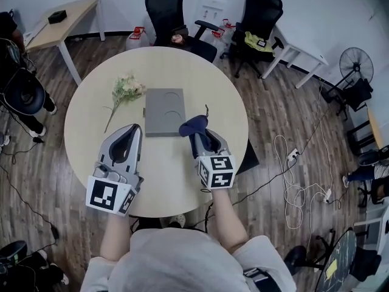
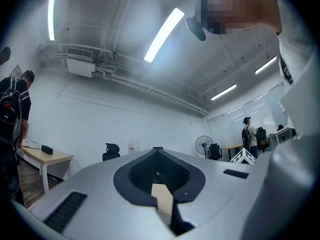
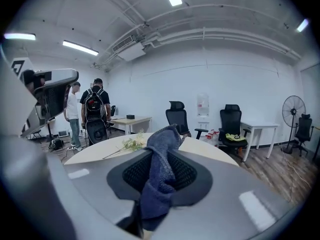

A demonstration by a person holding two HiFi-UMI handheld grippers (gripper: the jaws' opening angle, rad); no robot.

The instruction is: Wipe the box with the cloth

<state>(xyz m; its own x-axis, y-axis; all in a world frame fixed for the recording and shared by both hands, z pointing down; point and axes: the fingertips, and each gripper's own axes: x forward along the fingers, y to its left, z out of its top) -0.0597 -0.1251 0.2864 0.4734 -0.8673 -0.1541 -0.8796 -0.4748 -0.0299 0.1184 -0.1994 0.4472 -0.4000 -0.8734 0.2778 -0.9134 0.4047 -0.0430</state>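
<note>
Round table [image 1: 164, 66], wood-plank floor [image 1: 285, 126], black office chairs [image 1: 165, 11], standing fan [image 1: 355, 62], white walls [image 3: 240, 79], ceiling striplights [image 2: 162, 34].

The left gripper [image 1: 134, 128] and the right gripper [image 1: 201, 136] are smooth silver-grey shells that taper toward the jaws. Each has a dark spade-shaped hollow lined with ribbed black material, and narrow dark slots in the casing. Each carries a white marker cube [image 1: 111, 194] at its rear, printed with black square patterns, and the person wears a light grey short-sleeved top [image 1: 176, 263].
</note>
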